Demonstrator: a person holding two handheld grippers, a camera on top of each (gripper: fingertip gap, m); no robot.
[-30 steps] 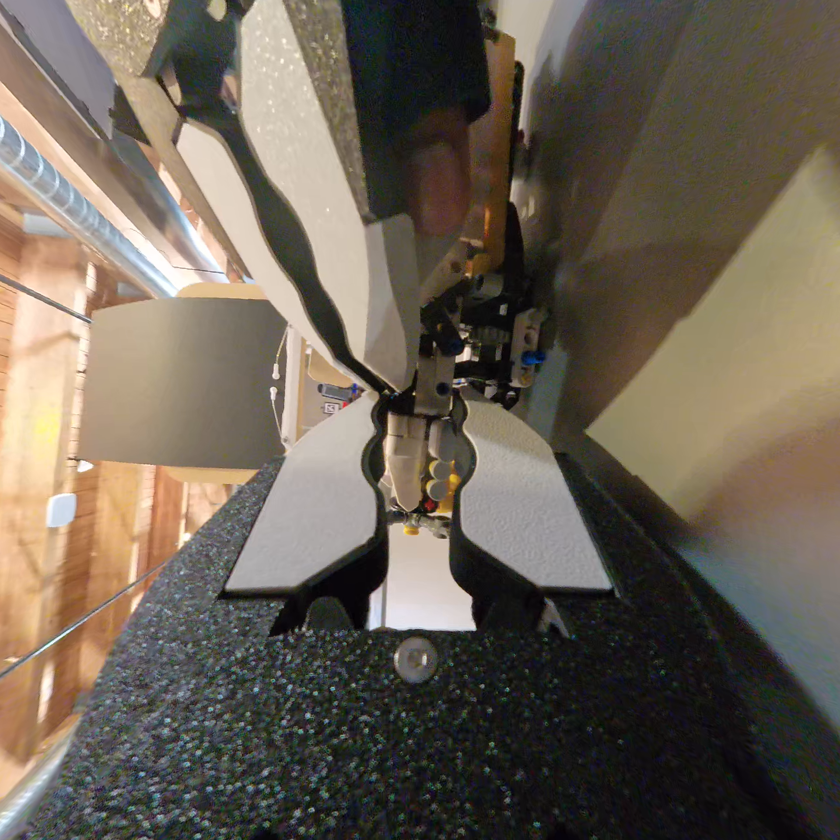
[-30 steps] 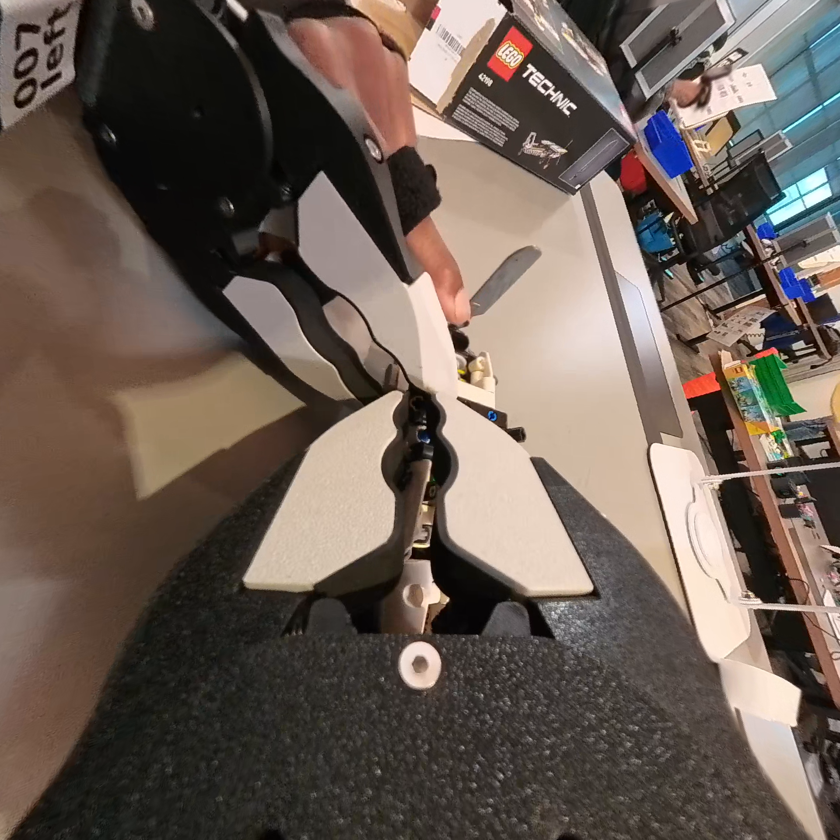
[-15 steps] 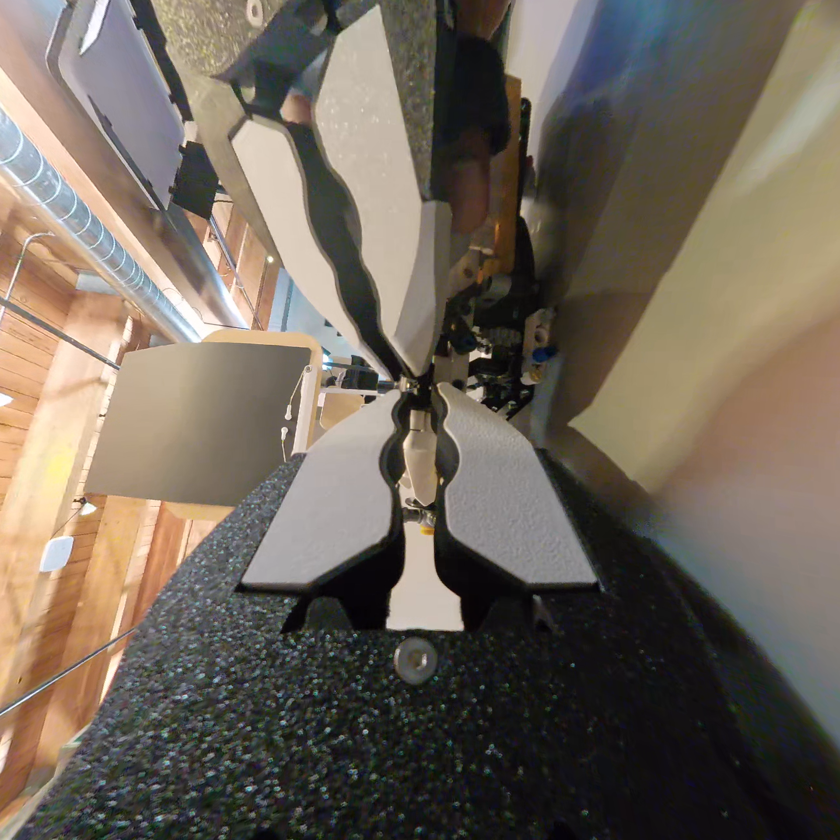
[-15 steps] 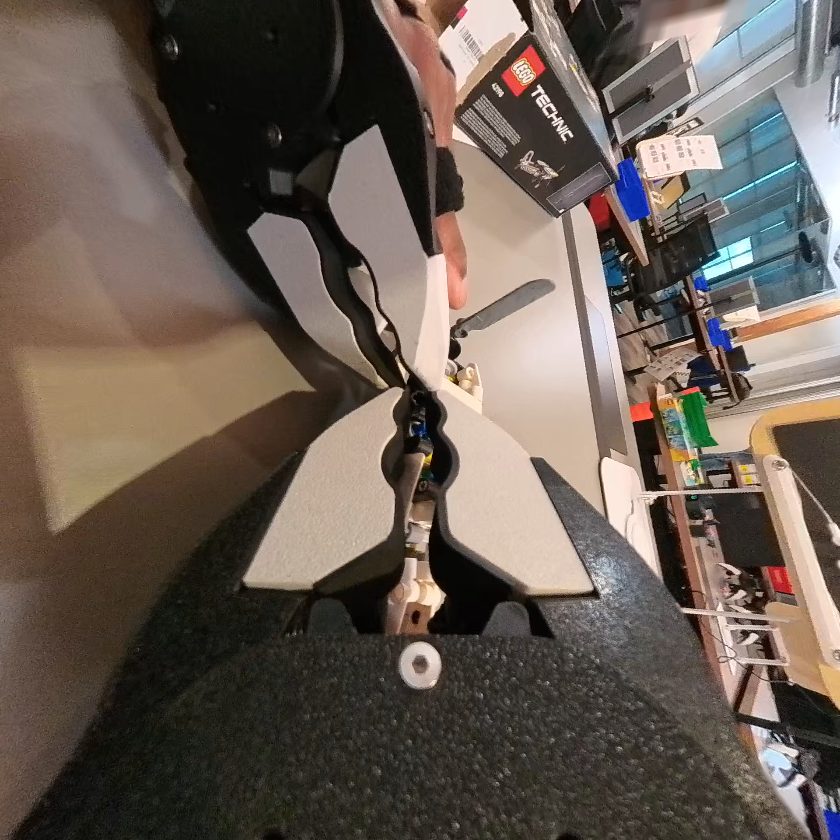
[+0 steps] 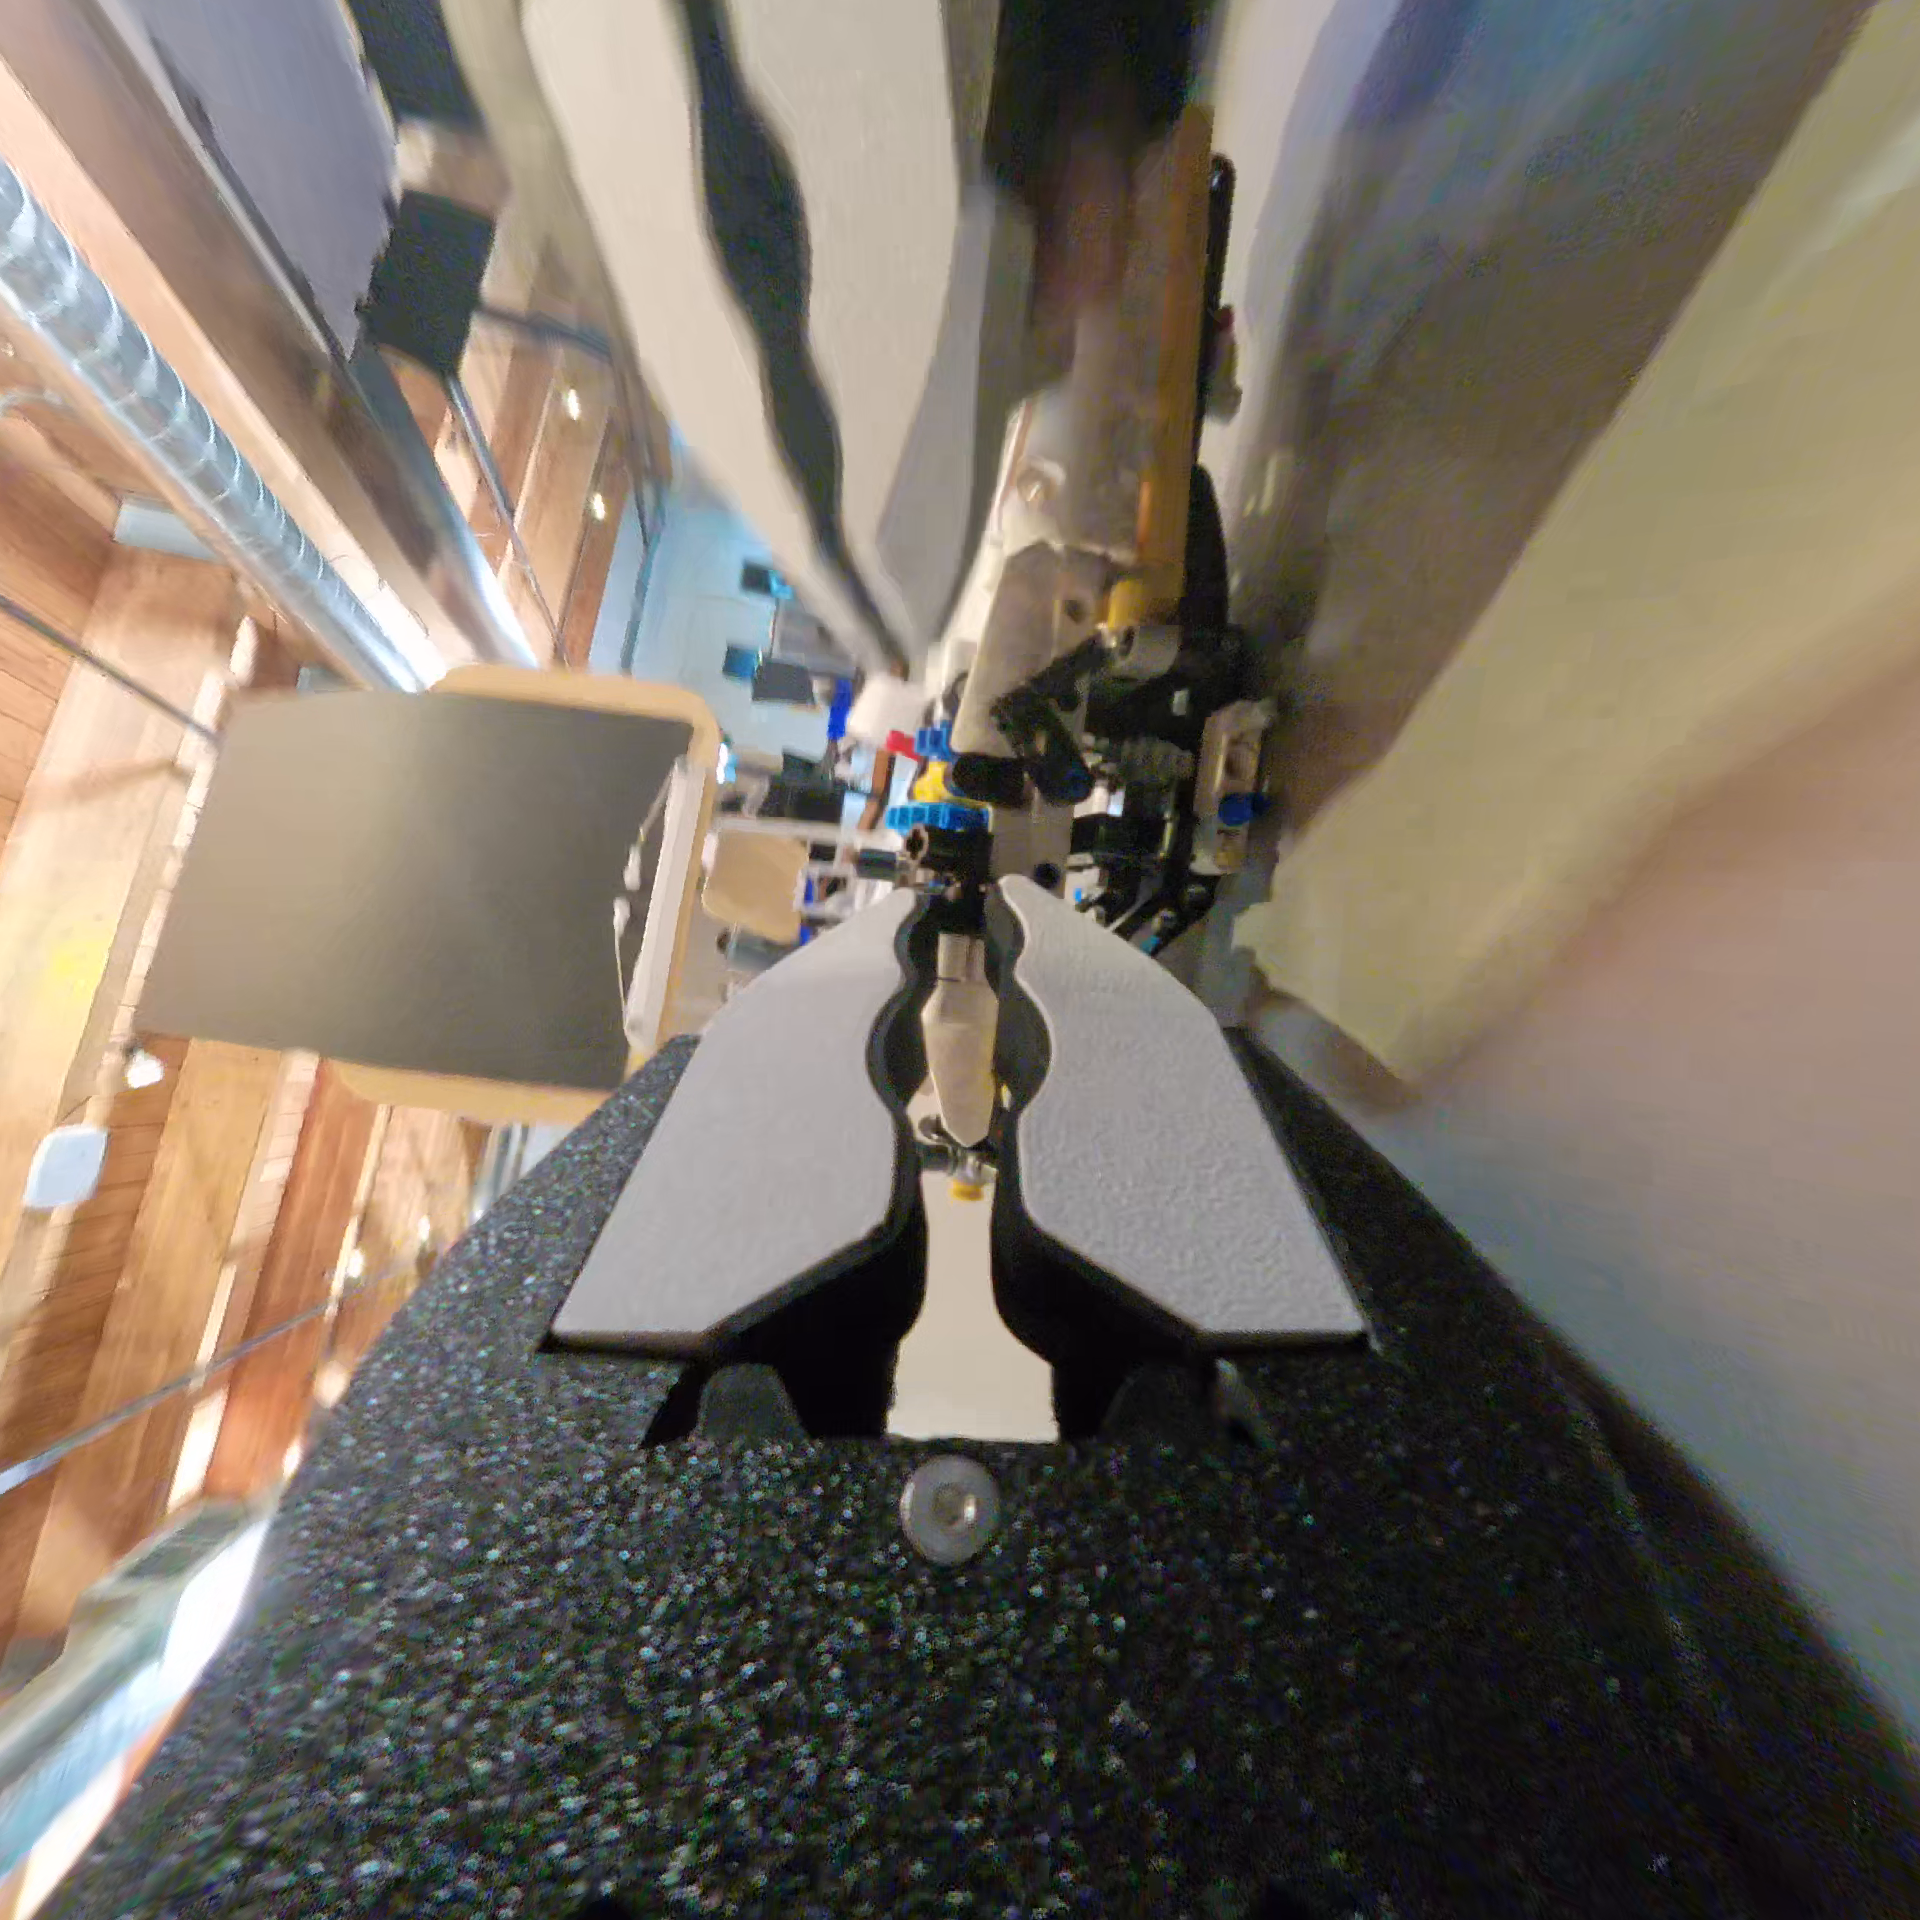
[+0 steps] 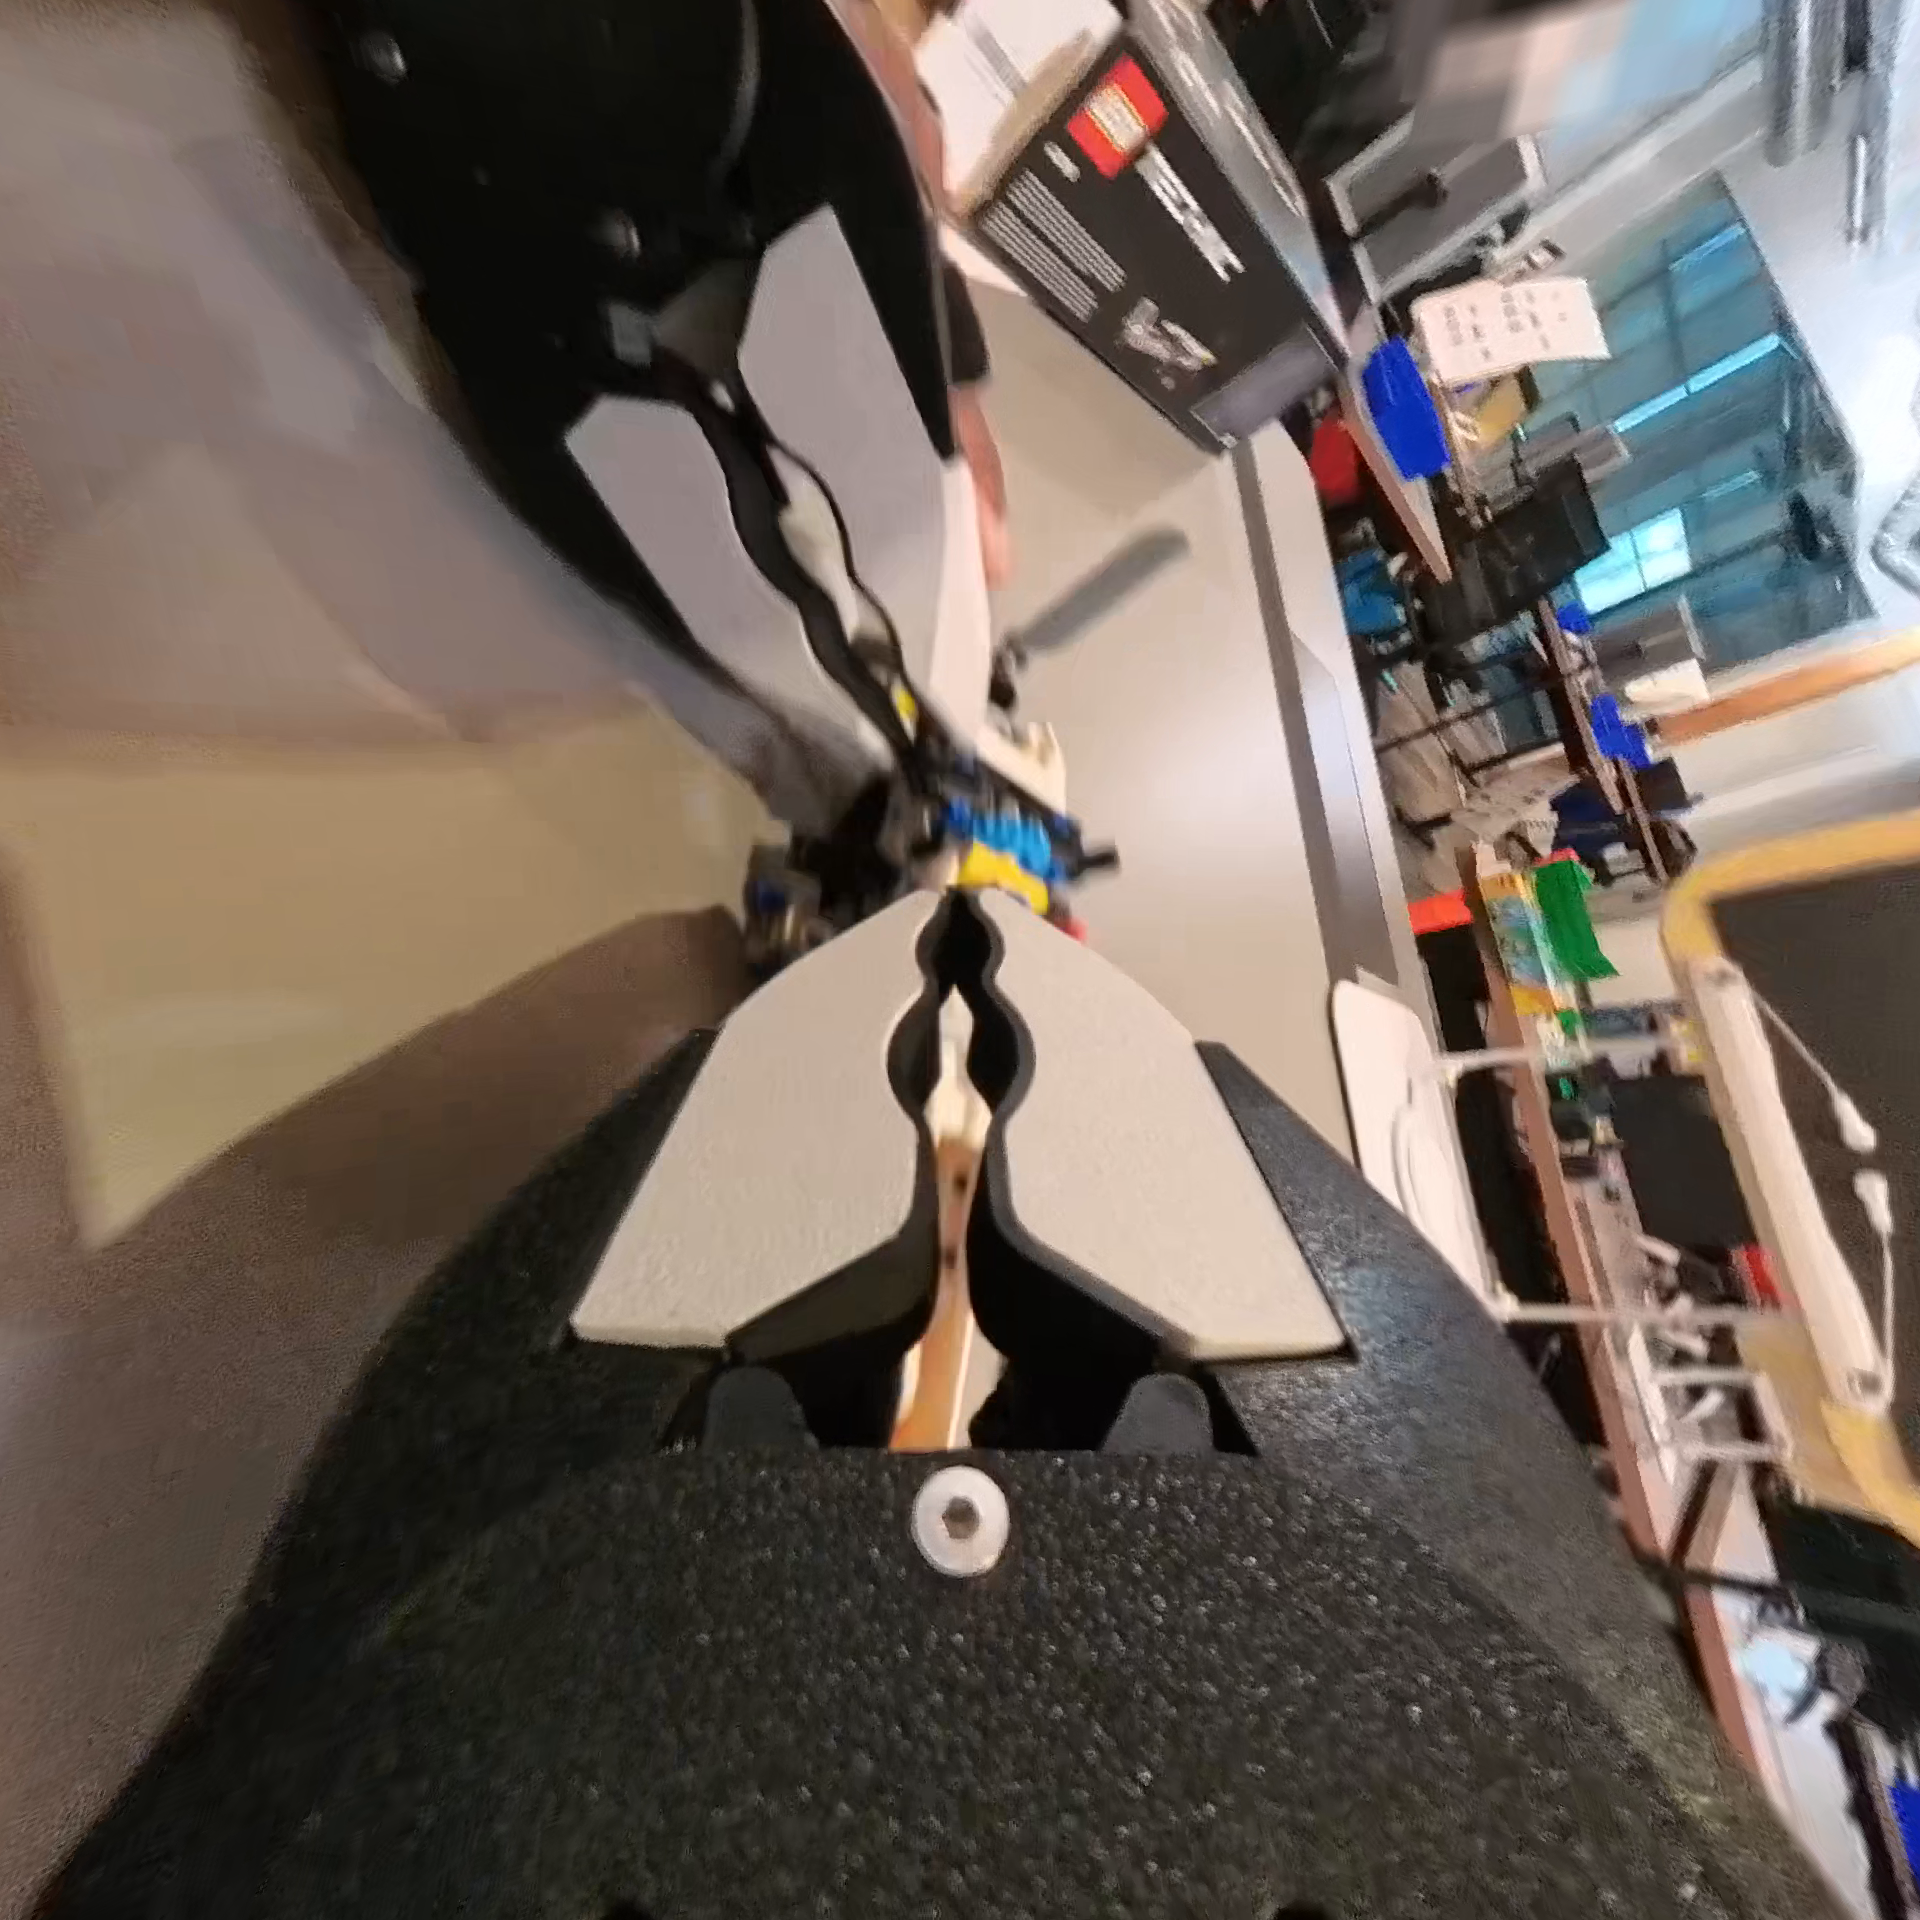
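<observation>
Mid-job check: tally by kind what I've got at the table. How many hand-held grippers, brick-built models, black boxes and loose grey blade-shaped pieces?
hand-held grippers: 2, the left hand-held gripper and the right hand-held gripper
brick-built model: 1
black box: 1
grey blade-shaped piece: 1
Total: 5

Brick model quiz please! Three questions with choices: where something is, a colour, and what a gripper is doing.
1. Where is the black box? A on the table; B on the floor; C in a gripper.
2. The brick model has a toothed part that is: A pink; B blue; C purple.
3. The left hand-held gripper is: A wide open; B lying flat; C closed on a grey model part.
Answers: 1 A, it rests on the tabletop; 2 B, it shows bright blue; 3 C, both fingers squeeze the piece.
</observation>
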